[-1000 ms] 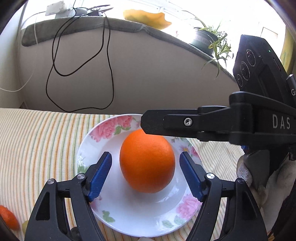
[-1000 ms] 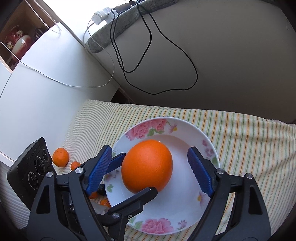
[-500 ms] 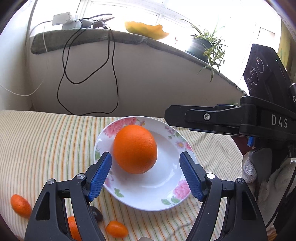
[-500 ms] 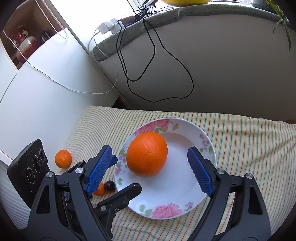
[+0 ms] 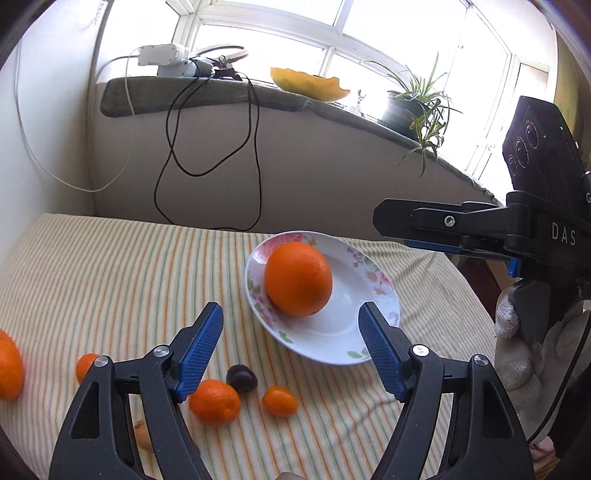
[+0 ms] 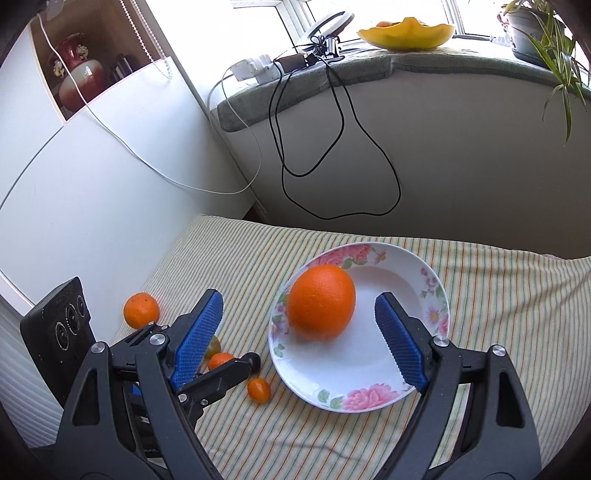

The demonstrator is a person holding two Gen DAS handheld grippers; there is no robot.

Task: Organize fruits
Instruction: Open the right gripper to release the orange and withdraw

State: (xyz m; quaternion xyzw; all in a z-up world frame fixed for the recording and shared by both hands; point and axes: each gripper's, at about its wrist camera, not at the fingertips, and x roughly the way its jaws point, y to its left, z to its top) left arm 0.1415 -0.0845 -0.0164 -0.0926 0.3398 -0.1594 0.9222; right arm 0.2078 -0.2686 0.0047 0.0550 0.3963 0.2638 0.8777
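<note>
A large orange (image 5: pixel 297 283) (image 6: pixel 321 302) lies in a white floral plate (image 5: pixel 354 343) (image 6: pixel 369 384) on the striped cloth. My left gripper (image 5: pixel 290 349) is open and empty, above the cloth just left of the plate. My right gripper (image 6: pixel 300 338) is open and empty, above the plate's near rim. Loose on the cloth left of the plate lie a mandarin (image 5: pixel 214 402), a small kumquat (image 5: pixel 279 400) (image 6: pixel 258 389), a dark fruit (image 5: pixel 241 377), another small orange fruit (image 5: pixel 85 366) and a larger orange (image 5: pixel 9 365). A mandarin (image 6: pixel 141 310) shows in the right wrist view.
A wall (image 5: pixel 314 177) with hanging black cables (image 5: pixel 207 173) rises behind the cloth. A windowsill above holds a yellow bowl (image 6: pixel 406 35), a power strip (image 5: pixel 166 61) and a potted plant (image 5: pixel 417 107). A white cabinet (image 6: pixel 92 177) stands at left.
Both grippers have drawn back and up from the orange, which stays on the plate. The loose small fruits at left have come into view.
</note>
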